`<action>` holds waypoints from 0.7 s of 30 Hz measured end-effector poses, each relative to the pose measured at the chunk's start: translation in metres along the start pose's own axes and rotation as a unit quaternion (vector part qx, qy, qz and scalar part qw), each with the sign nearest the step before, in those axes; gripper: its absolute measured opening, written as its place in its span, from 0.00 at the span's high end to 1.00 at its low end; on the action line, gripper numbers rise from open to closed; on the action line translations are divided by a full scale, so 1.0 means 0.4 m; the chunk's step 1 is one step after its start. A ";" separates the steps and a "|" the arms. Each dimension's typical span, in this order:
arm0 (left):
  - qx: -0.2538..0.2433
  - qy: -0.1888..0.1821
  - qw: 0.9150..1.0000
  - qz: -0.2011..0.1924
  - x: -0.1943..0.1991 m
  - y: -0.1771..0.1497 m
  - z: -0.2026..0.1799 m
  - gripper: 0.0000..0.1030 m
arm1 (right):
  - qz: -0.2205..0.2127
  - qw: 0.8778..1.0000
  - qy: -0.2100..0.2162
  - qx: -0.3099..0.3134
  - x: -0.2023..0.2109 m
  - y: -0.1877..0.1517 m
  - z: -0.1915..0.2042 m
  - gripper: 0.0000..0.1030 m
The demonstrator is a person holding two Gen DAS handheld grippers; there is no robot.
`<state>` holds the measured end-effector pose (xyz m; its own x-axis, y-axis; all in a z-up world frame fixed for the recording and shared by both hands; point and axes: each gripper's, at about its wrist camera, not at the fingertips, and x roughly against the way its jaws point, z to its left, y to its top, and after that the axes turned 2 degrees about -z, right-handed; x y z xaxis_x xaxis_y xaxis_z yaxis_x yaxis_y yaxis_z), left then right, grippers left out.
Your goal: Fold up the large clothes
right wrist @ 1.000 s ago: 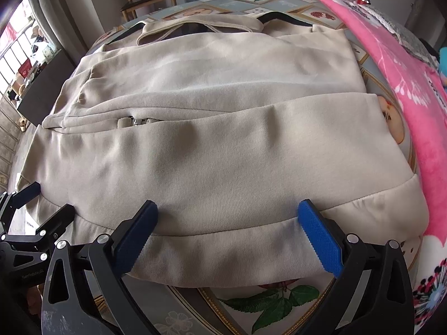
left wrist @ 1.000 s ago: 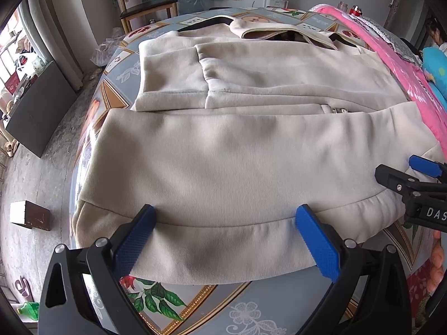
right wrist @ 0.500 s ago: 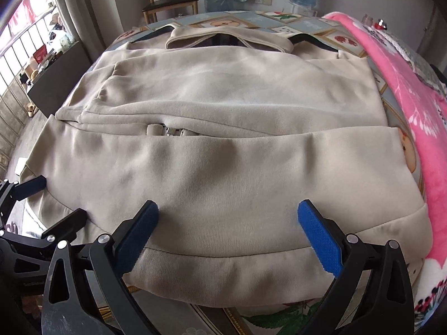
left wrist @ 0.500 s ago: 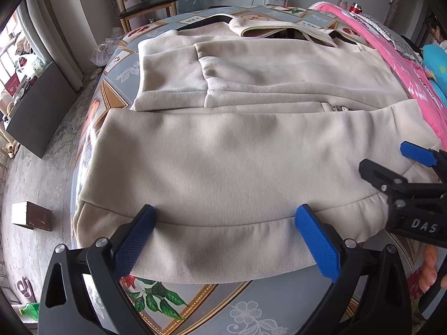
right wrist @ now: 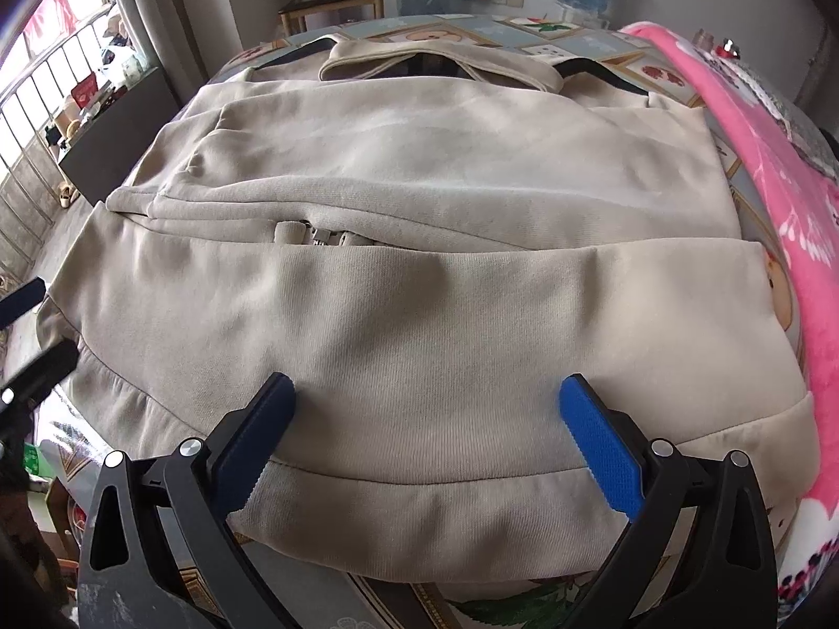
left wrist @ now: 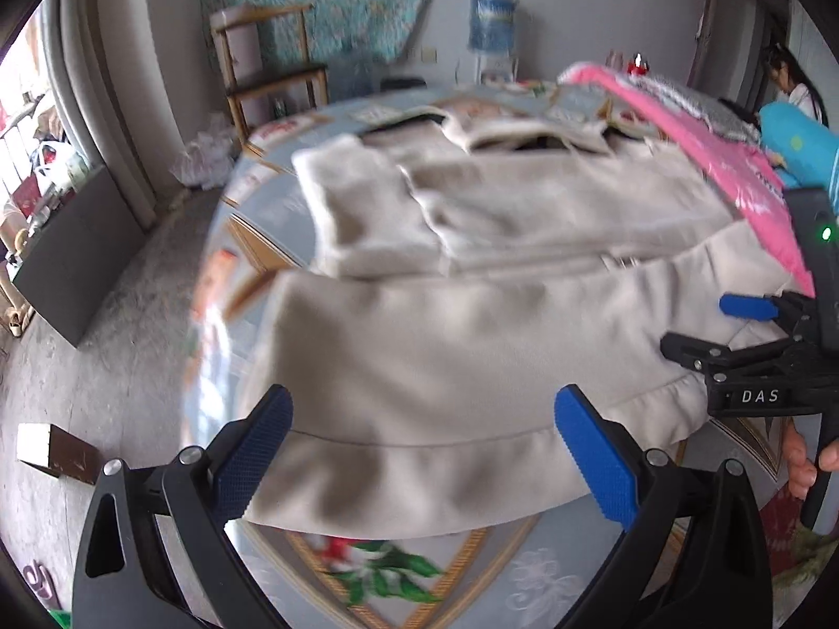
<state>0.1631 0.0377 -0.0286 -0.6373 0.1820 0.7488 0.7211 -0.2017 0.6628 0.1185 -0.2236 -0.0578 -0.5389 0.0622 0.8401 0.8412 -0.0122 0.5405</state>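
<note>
A large beige zip jacket (left wrist: 472, 346) (right wrist: 419, 314) lies flat on a table covered with a patterned cloth (left wrist: 409, 582), collar at the far end and sleeves folded across the chest. My left gripper (left wrist: 425, 445) is open, its blue pads straddling the near hem on the left side. My right gripper (right wrist: 427, 435) is open too, over the hem further right. In the left wrist view, which is blurred, the right gripper (left wrist: 697, 326) shows with its jaws apart above the jacket's right edge. The left gripper (right wrist: 47, 322) shows at the left edge of the right wrist view.
A pink blanket (right wrist: 776, 183) runs along the table's right side. Behind the table stand a wooden chair (left wrist: 272, 84) and a water bottle (left wrist: 490, 21). A person (left wrist: 792, 84) is at the far right. A dark cabinet (left wrist: 78, 241) and a small box (left wrist: 52, 451) are at the left.
Both wrist views have tilted up and now show more of the room; the left one is blurred by motion. The right gripper sits higher beside the jacket. Both grippers remain open.
</note>
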 end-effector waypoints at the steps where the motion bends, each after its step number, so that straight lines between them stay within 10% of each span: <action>1: 0.006 -0.001 1.000 -0.004 0.006 0.005 0.022 0.05 | 0.000 1.000 0.000 0.000 0.000 0.000 0.000 0.06; 11: 0.060 -0.109 0.992 -0.024 -0.037 0.044 0.195 0.17 | 0.004 1.000 0.000 -0.001 -0.001 0.003 0.001 0.06; 21: 0.097 -0.159 0.981 0.045 -0.168 0.078 0.250 0.62 | 0.009 1.000 -0.003 -0.004 -0.003 0.006 0.001 0.06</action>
<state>0.2556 0.1154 -0.0588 -0.4743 0.4700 0.7444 0.8279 -0.0496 0.5587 0.1210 -0.2234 -0.0575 -0.5231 0.0678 0.8496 0.8505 -0.0223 0.5255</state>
